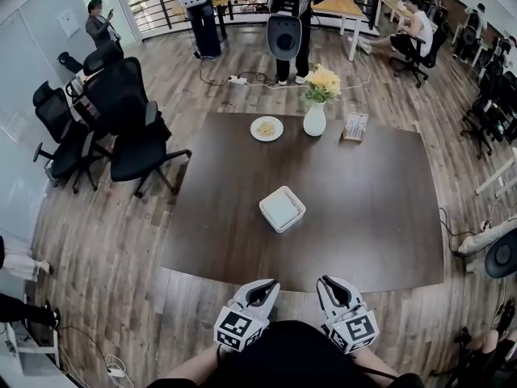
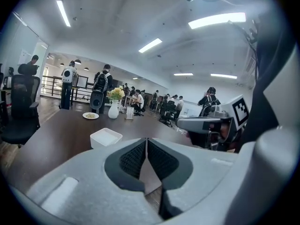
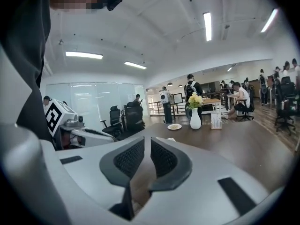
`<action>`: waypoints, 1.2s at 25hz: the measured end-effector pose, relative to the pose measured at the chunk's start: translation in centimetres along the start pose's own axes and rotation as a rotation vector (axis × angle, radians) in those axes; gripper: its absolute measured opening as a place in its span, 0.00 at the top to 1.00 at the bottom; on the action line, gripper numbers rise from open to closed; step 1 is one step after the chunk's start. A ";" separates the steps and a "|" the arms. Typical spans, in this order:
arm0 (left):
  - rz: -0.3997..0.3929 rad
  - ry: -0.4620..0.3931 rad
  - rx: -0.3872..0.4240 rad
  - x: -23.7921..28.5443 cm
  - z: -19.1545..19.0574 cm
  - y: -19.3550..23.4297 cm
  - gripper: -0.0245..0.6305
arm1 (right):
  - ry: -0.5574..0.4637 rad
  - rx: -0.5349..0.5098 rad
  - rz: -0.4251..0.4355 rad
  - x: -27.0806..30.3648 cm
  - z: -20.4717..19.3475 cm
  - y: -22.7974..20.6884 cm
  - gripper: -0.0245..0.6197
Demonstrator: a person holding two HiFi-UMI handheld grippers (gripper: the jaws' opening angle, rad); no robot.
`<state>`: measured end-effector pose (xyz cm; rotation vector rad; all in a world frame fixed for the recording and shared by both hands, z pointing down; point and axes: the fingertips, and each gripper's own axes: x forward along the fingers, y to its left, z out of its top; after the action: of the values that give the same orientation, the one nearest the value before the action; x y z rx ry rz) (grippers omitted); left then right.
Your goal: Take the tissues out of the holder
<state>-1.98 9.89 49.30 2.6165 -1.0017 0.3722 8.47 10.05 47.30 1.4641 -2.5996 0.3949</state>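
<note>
Hovering short of holder (image 1: 292, 222): left gripper (image 1: 269, 285), right gripper (image 1: 324, 282), empty.

Table (image 1: 363, 217) was dark brown, plain. Holder (image 1: 271, 219), plate (image 1: 254, 128) and vase (image 1: 315, 120) were white. Flowers (image 1: 325, 79) were yellow. Chairs (image 1: 129, 120) were black. Floor (image 1: 105, 241) was grey-brown, wood-grain planks. Left gripper (image 1: 265, 286) and right gripper (image 1: 328, 284) were pale grey; pads (image 2: 133, 158) black, ribbed; cubes (image 1: 240, 328) bore black-and-white square markers.
</note>
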 end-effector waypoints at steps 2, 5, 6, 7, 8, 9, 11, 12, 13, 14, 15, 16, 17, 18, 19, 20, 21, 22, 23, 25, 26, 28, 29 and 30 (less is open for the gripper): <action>0.017 0.002 0.005 0.6 0.8 2.9 0.96 | 0.029 0.005 -0.038 2.3 0.4 -0.6 0.88; 0.025 0.003 0.024 1.4 1.9 6.5 0.88 | 0.082 0.017 -0.067 5.7 0.7 -1.1 0.71; 0.022 0.005 0.026 1.7 1.9 7.4 0.87 | 0.100 0.014 -0.071 6.7 0.7 -1.1 0.69; 0.018 0.011 0.026 1.9 1.9 8.3 0.85 | 0.114 0.009 -0.074 7.6 0.6 -1.0 0.68; 0.011 0.020 0.021 2.1 1.8 9.0 0.84 | 0.125 0.005 -0.075 8.4 0.6 -0.9 0.67; 0.002 0.032 0.013 2.4 1.6 9.7 0.84 | 0.134 0.001 -0.075 9.3 0.6 -0.8 0.67; -0.016 0.059 -0.011 3.1 1.4 10.9 0.84 | 0.158 -0.005 -0.074 10.8 0.6 -1.1 0.67; -0.021 0.070 -0.025 3.5 1.4 11.4 0.84 | 0.172 -0.009 -0.073 11.4 0.6 -1.4 0.67; -0.024 0.079 -0.040 3.9 1.4 11.8 0.84 | 0.187 -0.012 -0.069 12.0 0.5 -1.9 0.67; -0.024 0.086 -0.050 4.3 1.6 12.2 0.84 | 0.202 -0.012 -0.064 12.6 0.5 -2.4 0.67; -0.022 0.093 -0.056 4.7 1.7 12.6 0.84 | 0.214 -0.009 -0.059 13.3 0.4 -3.0 0.67; -0.017 0.101 -0.056 5.2 1.8 13.1 0.84 | 0.227 -0.004 -0.054 14.0 0.3 -3.7 0.67; -0.011 0.109 -0.053 5.7 1.9 13.6 0.84 | 0.239 0.003 -0.049 14.8 0.1 -4.3 0.67; -0.004 0.117 -0.048 6.2 2.0 14.2 0.84 | 0.252 0.008 -0.042 15.6 0.0 -4.8 0.67; 0.002 0.126 -0.042 6.8 2.1 14.7 0.84 | 0.264 0.008 -0.034 16.4 -0.1 -5.3 0.68; 0.009 0.137 -0.032 7.3 2.2 15.2 0.84 | 0.277 0.002 -0.024 17.3 -0.2 -5.7 0.68; 0.015 0.154 -0.022 7.9 2.2 15.8 0.84 | 0.292 -0.008 -0.015 18.1 -0.4 -6.2 0.68; 0.018 0.174 -0.016 8.6 2.0 16.3 0.84 | 0.310 -0.017 -0.007 18.9 -0.6 -6.7 0.69; 0.018 0.193 -0.018 9.4 1.8 16.8 0.84 | 0.331 -0.021 -0.001 19.6 -1.1 -7.2 0.70; 0.012 0.219 -0.041 11.1 1.3 17.4 0.84 | 0.380 -0.026 0.011 21.0 -2.2 -8.2 0.70; 0.010 0.228 -0.051 11.8 1.1 17.6 0.84 | 0.405 -0.030 0.018 21.7 -2.9 -8.6 0.70; 0.010 0.249 -0.056 13.2 0.5 18.1 0.84 | 0.450 -0.046 0.031 23.0 -4.1 -9.2 0.70; 0.011 0.259 -0.055 13.8 0.2 18.3 0.84 | 0.470 -0.053 0.038 23.6 -4.7 -9.4 0.70; 0.011 0.269 -0.055 14.4 -0.1 18.5 0.84 | 0.487 -0.059 0.044 24.2 -5.2 -9.5 0.70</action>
<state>-4.23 -11.81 57.99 2.4307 -0.9218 0.6689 3.93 -13.01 59.62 1.1205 -2.2333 0.5898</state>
